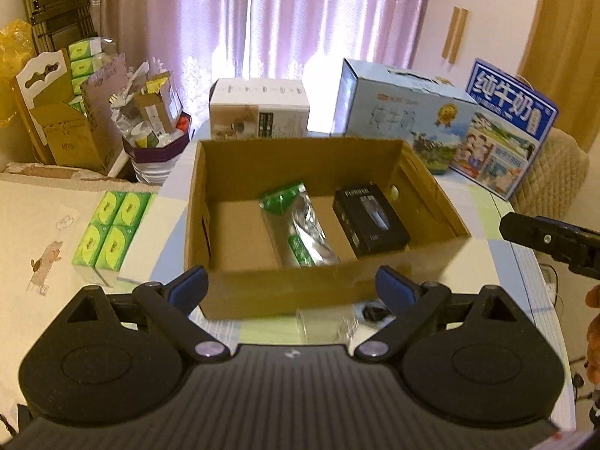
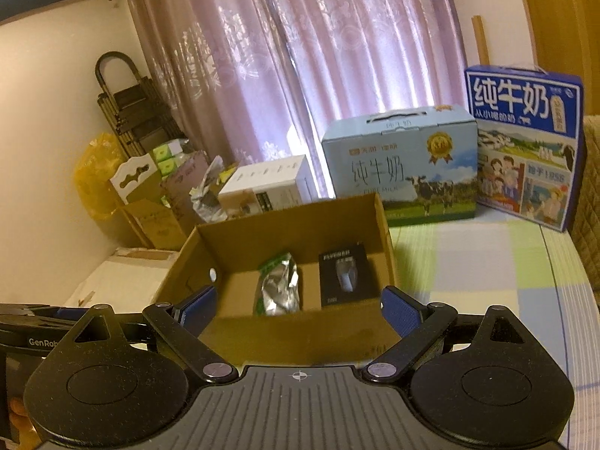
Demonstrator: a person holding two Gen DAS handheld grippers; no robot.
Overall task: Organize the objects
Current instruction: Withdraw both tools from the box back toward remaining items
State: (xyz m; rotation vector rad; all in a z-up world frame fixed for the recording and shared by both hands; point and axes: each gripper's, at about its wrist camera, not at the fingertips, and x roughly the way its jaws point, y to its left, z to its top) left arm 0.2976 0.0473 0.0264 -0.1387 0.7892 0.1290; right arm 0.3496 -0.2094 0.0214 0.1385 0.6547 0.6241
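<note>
An open-topped cardboard box [image 1: 326, 292] [image 2: 300, 337] stands on the checked tablecloth just ahead of both grippers. Inside it lie a green and silver foil packet [image 1: 300, 225] [image 2: 279, 292] and, to its right, a black product box [image 1: 369, 221] [image 2: 347, 277]. My left gripper [image 1: 292, 281] is open at the box's near wall with nothing between its blue pads. My right gripper [image 2: 300, 305] is also open and empty at the same wall. In the left wrist view a black finger [image 1: 540, 234] of the right gripper reaches in from the right edge.
Two blue milk cartons [image 1: 405, 120] [image 1: 506, 127] and a white box [image 1: 258, 112] stand behind the cardboard box. Green tissue packs [image 1: 108, 232] lie to its left, with cluttered boxes [image 1: 67, 131] beyond. A small clear item [image 1: 322, 324] and a dark one [image 1: 375, 311] lie before the box.
</note>
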